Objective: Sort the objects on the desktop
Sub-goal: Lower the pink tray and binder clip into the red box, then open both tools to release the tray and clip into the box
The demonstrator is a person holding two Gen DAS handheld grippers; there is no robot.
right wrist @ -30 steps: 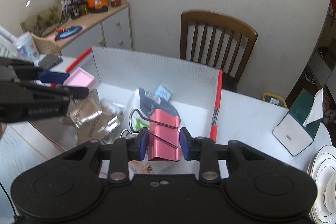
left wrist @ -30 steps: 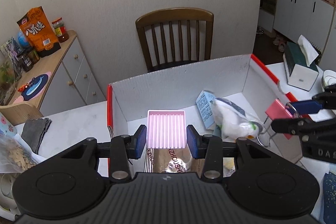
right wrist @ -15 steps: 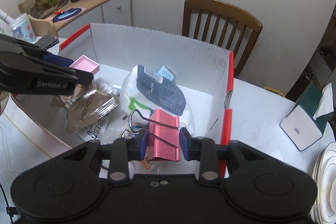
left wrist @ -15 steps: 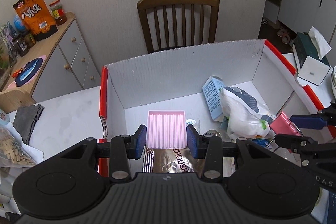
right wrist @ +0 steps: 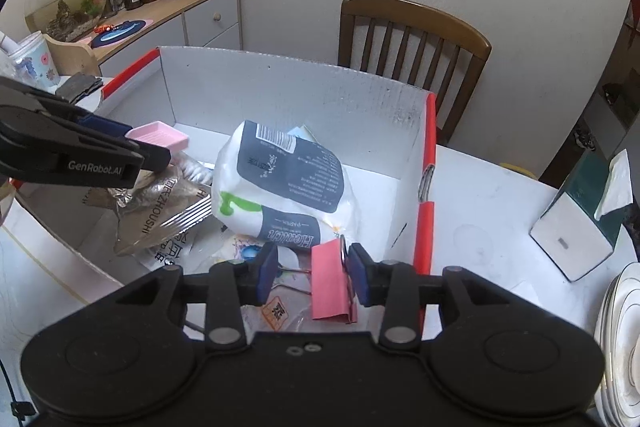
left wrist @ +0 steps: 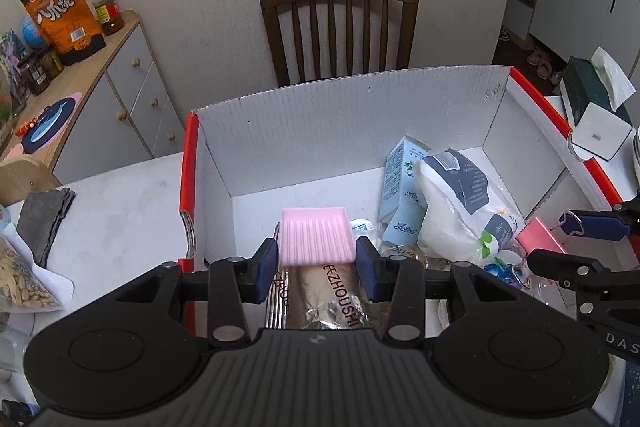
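Grippers hang over the white corrugated box (left wrist: pixel 360 107), both jaws just opening, so each item drops in with the rest. Left gripper (left wrist: pixel 316 269) flanks a ridged pink tray (left wrist: pixel 314 241), which looks slack between the pads — let go, I judge. Right gripper (right wrist: pixel 312 273) stands apart around a red binder clip (right wrist: pixel 328 281), now tilted against one pad, wire handles splayed. Below lie a crinkled foil packet (right wrist: pixel 160 211) and a soft white bag (right wrist: pixel 284 187).
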